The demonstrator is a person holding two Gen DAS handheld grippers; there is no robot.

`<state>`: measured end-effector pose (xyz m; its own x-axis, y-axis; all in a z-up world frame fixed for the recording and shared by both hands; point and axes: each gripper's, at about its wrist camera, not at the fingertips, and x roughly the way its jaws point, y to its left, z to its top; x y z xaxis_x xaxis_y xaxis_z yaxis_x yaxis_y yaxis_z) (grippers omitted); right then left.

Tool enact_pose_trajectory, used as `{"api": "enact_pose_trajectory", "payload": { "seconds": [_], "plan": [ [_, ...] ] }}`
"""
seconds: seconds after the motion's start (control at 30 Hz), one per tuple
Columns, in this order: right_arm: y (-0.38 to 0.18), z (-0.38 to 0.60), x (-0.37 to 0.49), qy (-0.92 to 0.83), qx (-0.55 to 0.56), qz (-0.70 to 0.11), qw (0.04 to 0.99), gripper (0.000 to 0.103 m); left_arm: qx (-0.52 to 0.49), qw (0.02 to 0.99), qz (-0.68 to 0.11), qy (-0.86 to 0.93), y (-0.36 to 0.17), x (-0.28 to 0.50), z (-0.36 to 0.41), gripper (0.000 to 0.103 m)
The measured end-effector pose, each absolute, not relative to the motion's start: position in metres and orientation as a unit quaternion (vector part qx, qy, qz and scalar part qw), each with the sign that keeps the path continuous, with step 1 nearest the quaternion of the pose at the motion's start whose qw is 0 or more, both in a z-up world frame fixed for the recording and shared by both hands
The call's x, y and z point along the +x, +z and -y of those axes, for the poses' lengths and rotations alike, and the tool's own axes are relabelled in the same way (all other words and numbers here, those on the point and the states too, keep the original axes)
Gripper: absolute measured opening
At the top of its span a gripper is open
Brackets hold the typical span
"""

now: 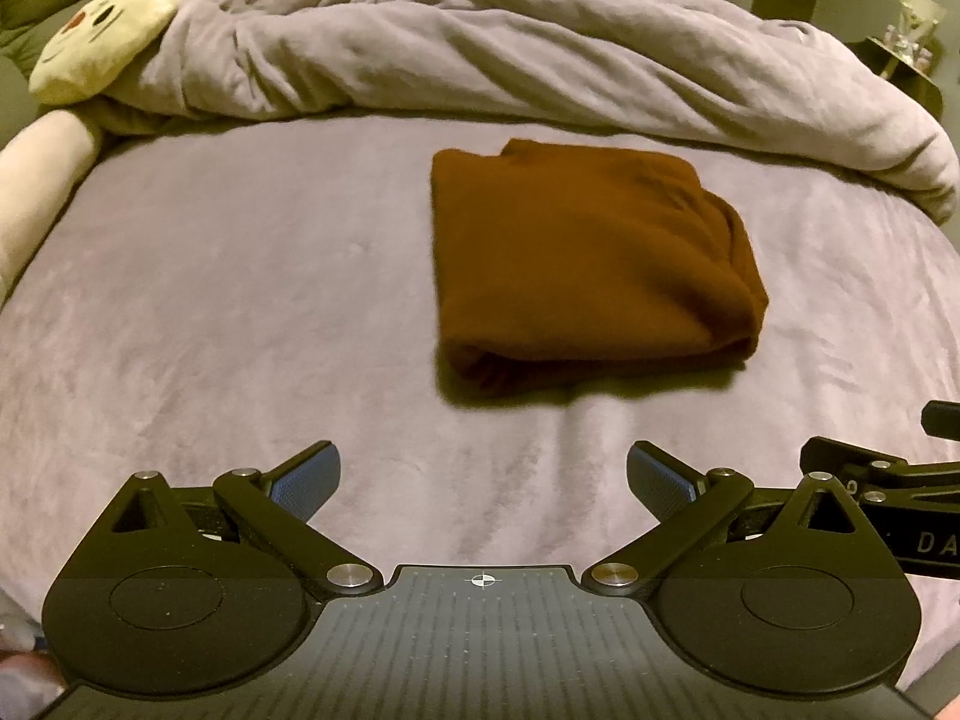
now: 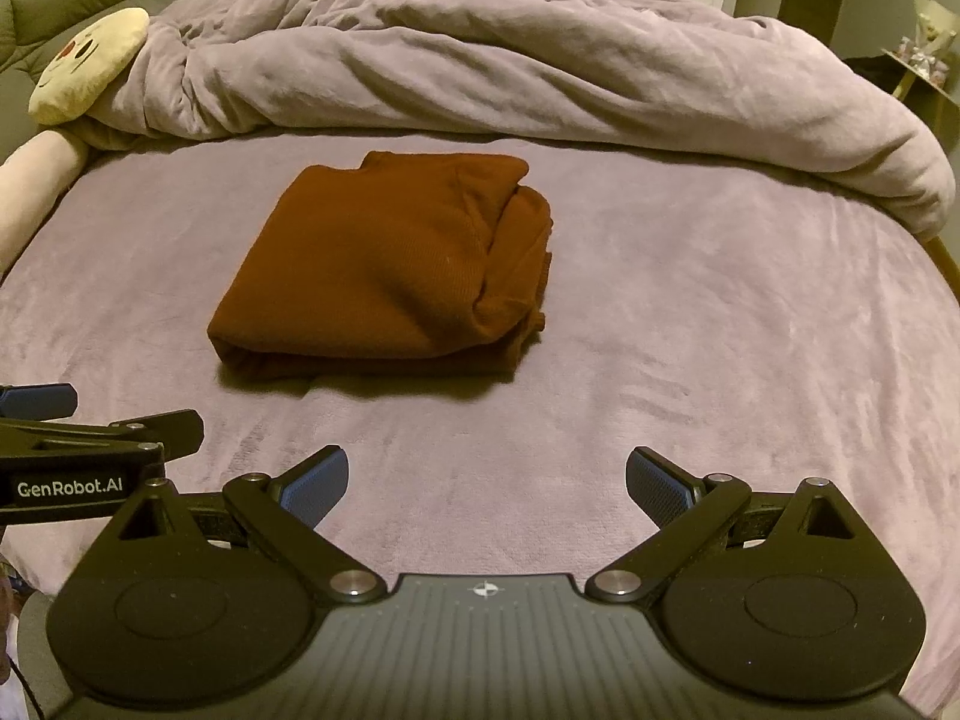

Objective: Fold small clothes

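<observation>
A brown garment (image 1: 588, 264) lies folded into a thick rectangle on the mauve bed sheet (image 1: 240, 312). It also shows in the right wrist view (image 2: 390, 270), with its loose layered edges on the right side. My left gripper (image 1: 483, 480) is open and empty, held back from the garment near the front of the bed. My right gripper (image 2: 486, 480) is open and empty too, also short of the garment. Each gripper's side shows at the edge of the other's view.
A bunched mauve duvet (image 1: 480, 48) runs across the back of the bed. A cream plush pillow with a face (image 1: 102, 36) and a pale bolster (image 1: 36, 192) lie at the far left. A small shelf (image 2: 924, 66) stands at the far right.
</observation>
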<state>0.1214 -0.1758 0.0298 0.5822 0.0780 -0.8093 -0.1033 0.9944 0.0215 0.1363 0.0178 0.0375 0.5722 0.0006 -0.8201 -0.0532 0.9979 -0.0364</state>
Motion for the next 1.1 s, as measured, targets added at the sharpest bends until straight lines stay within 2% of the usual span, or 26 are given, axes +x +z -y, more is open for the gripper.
{"api": "enact_pose_trajectory", "payload": {
  "seconds": [1.1],
  "plan": [
    [0.0296,0.1744,0.1202,0.05,-0.013,-0.455,0.889,0.099,-0.014,0.89,-0.455,0.015,0.0344,0.1329,-0.0151,0.103]
  ]
}}
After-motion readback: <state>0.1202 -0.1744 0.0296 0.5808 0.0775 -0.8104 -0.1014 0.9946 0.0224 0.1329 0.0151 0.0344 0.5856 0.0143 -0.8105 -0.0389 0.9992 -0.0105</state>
